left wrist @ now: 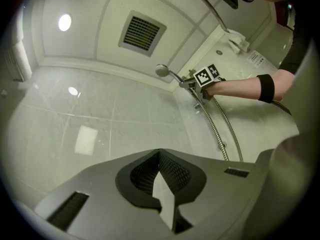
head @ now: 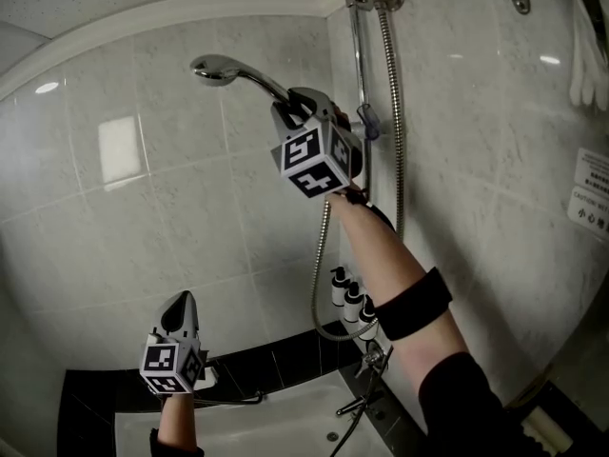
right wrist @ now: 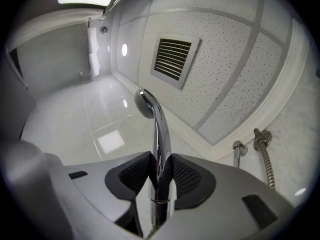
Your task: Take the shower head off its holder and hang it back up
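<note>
The chrome shower head is high up against the tiled wall, just left of the vertical rail. My right gripper is shut on its handle. In the right gripper view the handle is clamped between both dark pads, with the spray face beyond. The grey holder sits on the rail next to that gripper; the handle's lower end is hidden, so contact with the holder cannot be told. The metal hose loops down below. My left gripper is low at the left, shut and empty.
Three dispenser bottles stand on the dark ledge above the tap and the white bathtub. A second hose run hangs along the right wall. A towel and a notice are at far right. A vent is overhead.
</note>
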Demonstrator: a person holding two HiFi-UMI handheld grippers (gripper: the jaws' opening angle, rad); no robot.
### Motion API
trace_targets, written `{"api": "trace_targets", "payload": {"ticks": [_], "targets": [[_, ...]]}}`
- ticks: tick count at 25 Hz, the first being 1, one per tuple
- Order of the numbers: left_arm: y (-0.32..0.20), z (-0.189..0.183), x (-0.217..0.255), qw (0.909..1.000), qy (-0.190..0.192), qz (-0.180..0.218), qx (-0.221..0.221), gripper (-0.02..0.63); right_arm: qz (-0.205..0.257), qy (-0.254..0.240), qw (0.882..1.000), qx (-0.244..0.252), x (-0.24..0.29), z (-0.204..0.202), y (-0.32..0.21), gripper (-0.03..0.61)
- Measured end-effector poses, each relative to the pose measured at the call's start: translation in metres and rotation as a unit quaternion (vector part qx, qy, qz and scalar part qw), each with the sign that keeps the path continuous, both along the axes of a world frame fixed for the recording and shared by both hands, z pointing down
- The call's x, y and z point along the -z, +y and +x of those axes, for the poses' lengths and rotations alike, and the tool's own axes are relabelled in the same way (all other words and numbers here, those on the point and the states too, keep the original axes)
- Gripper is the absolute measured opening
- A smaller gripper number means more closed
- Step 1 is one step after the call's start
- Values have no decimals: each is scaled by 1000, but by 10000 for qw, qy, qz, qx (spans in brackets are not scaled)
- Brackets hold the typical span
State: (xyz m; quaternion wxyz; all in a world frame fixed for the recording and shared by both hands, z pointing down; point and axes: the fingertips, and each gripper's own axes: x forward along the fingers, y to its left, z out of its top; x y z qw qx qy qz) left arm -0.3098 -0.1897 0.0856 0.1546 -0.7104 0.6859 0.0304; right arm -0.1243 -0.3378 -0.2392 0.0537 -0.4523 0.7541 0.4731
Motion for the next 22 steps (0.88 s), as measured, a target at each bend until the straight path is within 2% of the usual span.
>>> {"api": "trace_targets", "payload": {"ticks": [4,9,15,18,22], "targets": [[6,-6,-13,9999,16,-115,42,0,-453,-364,9975,411,-24,5,7,140],[10,-13,-36,9995,142,-273,90,0,-962,-830,9871,976,-60,12,20,140],[23,-17,-67,9983,285,-493,142,0,-1397,-974,9759,1363,-116,15,40,140],[32,-19,-79,9975,325,-588,196,0,-1661,-1107,9670,1582,-146,17,49,140],[49,-23,-100,9958,393,-780,290,0,-2210,-1355,9476,1868,-198,19,58,140]]}}
